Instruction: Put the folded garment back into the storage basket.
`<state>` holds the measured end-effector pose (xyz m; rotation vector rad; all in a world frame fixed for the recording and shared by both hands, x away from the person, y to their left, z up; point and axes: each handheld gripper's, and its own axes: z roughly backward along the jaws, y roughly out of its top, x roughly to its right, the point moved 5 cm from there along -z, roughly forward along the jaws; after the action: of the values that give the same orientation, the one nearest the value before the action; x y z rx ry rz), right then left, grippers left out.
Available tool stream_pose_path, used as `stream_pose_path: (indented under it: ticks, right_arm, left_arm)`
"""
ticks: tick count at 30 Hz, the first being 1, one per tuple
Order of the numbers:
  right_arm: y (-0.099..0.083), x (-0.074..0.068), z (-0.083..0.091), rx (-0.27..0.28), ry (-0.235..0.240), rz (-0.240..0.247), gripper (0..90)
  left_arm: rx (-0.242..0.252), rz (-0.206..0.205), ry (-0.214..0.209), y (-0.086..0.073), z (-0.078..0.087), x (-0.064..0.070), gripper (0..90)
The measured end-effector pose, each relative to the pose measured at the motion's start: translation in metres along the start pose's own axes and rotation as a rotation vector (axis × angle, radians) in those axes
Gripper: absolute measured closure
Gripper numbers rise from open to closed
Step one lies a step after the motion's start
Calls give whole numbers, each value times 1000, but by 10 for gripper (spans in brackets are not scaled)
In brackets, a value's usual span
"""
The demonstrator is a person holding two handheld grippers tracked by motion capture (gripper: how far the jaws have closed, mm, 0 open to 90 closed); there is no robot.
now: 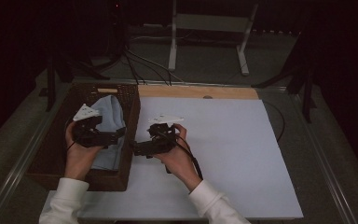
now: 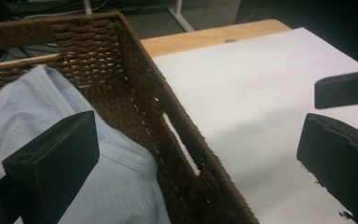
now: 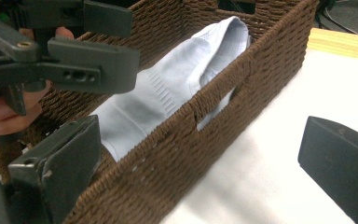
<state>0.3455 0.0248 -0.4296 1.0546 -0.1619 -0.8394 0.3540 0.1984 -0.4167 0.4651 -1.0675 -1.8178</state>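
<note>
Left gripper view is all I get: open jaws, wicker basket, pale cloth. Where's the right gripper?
Observer: Outside the basket. The right gripper is over the white sheet, close to the basket's right wall and pointing at it.
Operator: Holding anything?
Observer: No. In the right gripper view its jaws stand wide apart with nothing between them.
Operator: My left gripper versus the cloth?
Observer: The high view puts the left gripper over the basket's inside, above the cloth, which lies along the right wall. I cannot tell whether they touch.
</note>
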Motion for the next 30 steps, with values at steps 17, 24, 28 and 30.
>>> stream_pose_path:
  ticks: [17,24,28,30]
  right_arm:
    - [-13,23,22,17,-13,-10,0]
    - [-17,29,28,15,-21,-7,0]
    - [-20,33,32,15,-20,-4,0]
    - [-22,35,34,18,-23,-3,0]
  left_arm:
    - [11,-48,-13,-14,2,25,4]
    - [14,-49,-18,-18,3,28,4]
    - [19,-58,-21,-19,5,30,4]
    - [26,-65,-25,-20,6,32,4]
